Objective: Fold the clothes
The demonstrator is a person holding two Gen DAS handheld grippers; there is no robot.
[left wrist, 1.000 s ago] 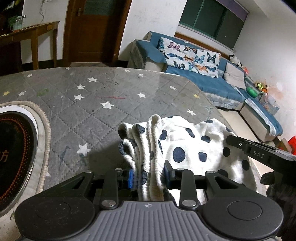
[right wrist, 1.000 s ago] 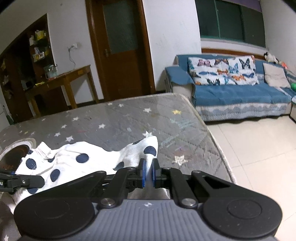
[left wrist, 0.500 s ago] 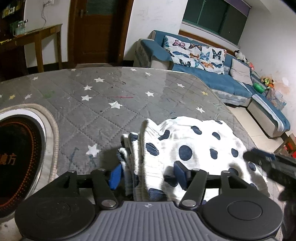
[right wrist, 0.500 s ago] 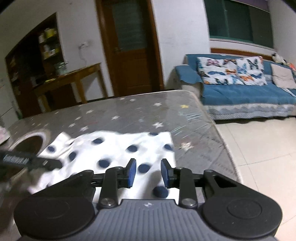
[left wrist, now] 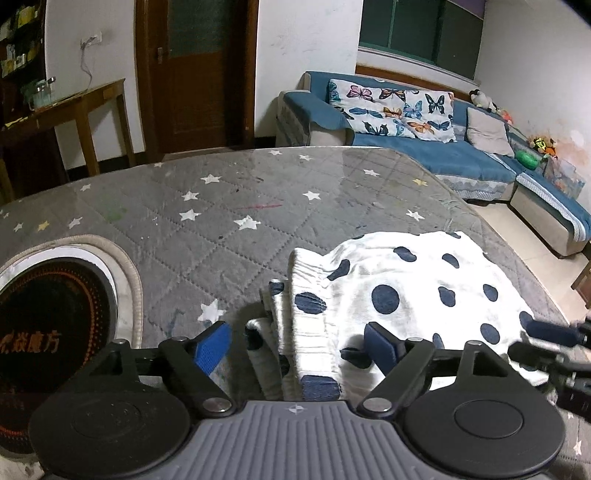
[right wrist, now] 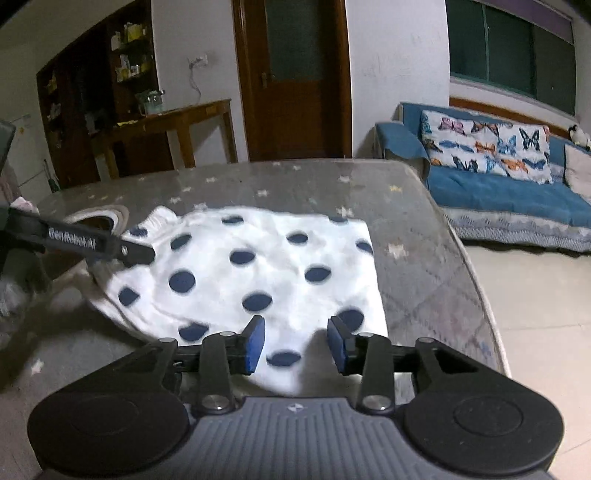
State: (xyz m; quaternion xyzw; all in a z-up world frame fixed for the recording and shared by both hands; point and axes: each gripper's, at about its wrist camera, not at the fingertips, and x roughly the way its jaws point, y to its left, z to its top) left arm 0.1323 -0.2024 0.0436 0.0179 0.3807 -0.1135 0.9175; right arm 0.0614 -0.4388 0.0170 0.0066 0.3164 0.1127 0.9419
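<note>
Grey quilted table cover (left wrist: 236, 236) with white stars fills the foreground, a round cutout with a dark induction hob (left wrist: 48, 325) at its left. Living room behind: brown wooden door (left wrist: 199, 70), wooden side table (left wrist: 77, 107), blue sofa (left wrist: 436, 147) with butterfly-print cushions (left wrist: 391, 107), dark window (left wrist: 417, 29) above. White polka-dot garment (left wrist: 399, 291), navy dots, lies folded and flat near the table's right edge; in the right wrist view it reads as a rough rectangle (right wrist: 258, 273), slightly blurred. Elastic waistband layers (left wrist: 306, 325) stack at the garment's left end, several ribbed folds side by side. Left gripper (left wrist: 297, 345) has its 2 blue-padded fingers spread wide, 1 on each side of the waistband stack, neither pad touching cloth as far as can be seen. Right gripper (right wrist: 297, 343) likewise wide apart, hovering over the garment's near edge and gripping nothing. Each gripper appears at the edge of the other's view: the right one blurred at the left camera's right margin, the left one as a black bar beside the waistband end.
</note>
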